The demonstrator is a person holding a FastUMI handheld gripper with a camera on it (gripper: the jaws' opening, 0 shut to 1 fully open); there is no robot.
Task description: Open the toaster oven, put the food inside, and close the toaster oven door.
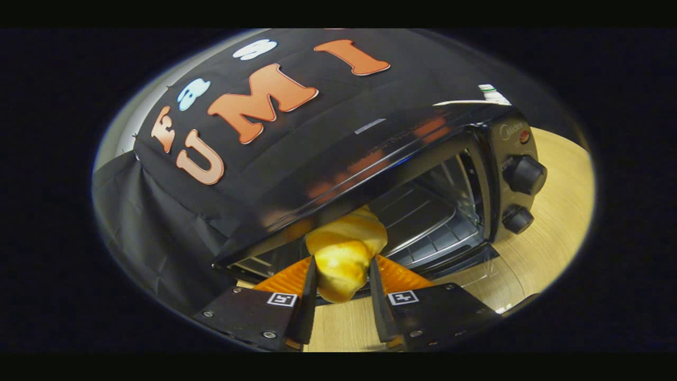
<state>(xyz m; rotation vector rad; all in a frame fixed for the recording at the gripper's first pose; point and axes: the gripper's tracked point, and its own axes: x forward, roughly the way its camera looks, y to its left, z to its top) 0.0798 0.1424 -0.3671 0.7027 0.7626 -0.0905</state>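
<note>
Between your gripper's (342, 275) two fingers sits the croissant (345, 253), a golden, twisted pastry, and both fingers press against its sides, so you have it clamped. Its near end bulges out past the fingertips toward the camera, while its far end points to about 1 o'clock, toward the oven mouth.

Off at 9 to 10 o'clock from the croissant hangs the black cloth wall (158, 211), draped in folds down to the table. Moving right, the toaster oven (370, 153) fills the middle of your view, tilted by the lens so that its glossy black top slopes from about 8 o'clock up to 2 o'clock. The top picks up blurred orange reflections.

The oven cavity is open. The croissant's far tip is right at the front opening, just under the top edge of the oven; whether it has crossed the threshold is hard to judge from this angle. Beyond it, at about 2 o'clock, you can see the wire rack (423, 222) and the metal walls inside. The lowered door (460, 259) appears to lie just ahead of your right finger, at about 3 o'clock from the croissant, though the distortion leaves its outline unclear.

Further right, at 2 o'clock, the oven's control panel carries a small red indicator light (524, 136) at the top, then an upper knob (524, 174) and a lower knob (517, 219). The pale wooden table (550, 222) runs under and to the right of the oven, and also shows between your fingers below the croissant.
</note>
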